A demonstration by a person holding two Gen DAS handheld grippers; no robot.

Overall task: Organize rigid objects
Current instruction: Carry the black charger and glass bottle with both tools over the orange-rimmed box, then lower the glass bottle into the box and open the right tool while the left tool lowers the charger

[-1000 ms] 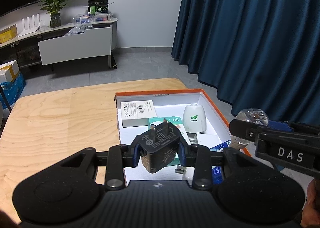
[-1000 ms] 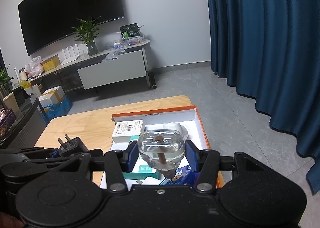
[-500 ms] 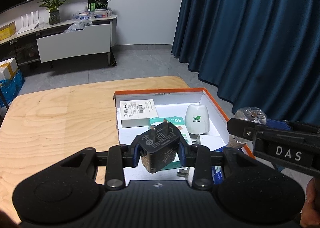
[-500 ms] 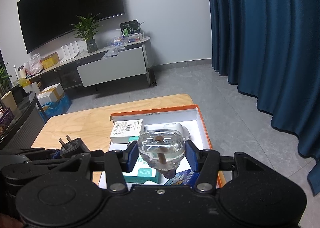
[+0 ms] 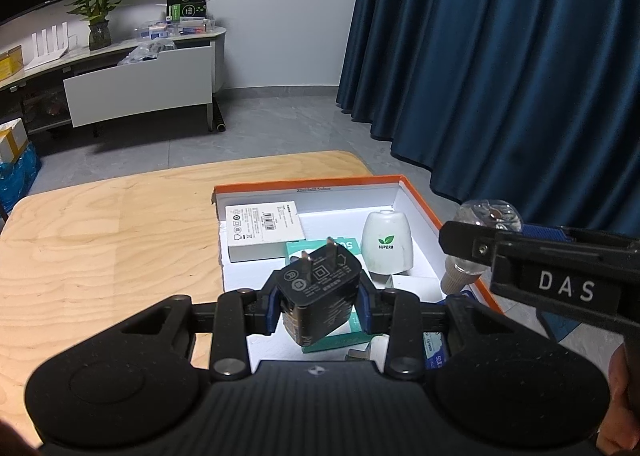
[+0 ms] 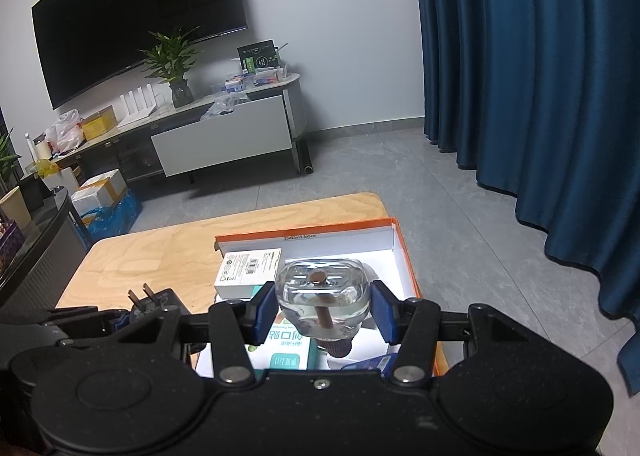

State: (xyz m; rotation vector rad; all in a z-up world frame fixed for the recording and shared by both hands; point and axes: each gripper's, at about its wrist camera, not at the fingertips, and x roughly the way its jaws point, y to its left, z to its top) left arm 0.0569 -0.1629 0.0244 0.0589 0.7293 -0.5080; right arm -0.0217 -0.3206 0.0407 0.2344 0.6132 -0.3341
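Left wrist: pale plywood table (rounded corners), grey tiled floor, blue curtain

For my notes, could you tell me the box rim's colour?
Orange, clearest in the left wrist view: box.

surface: light wooden table | on it: orange-rimmed white box, at right edge
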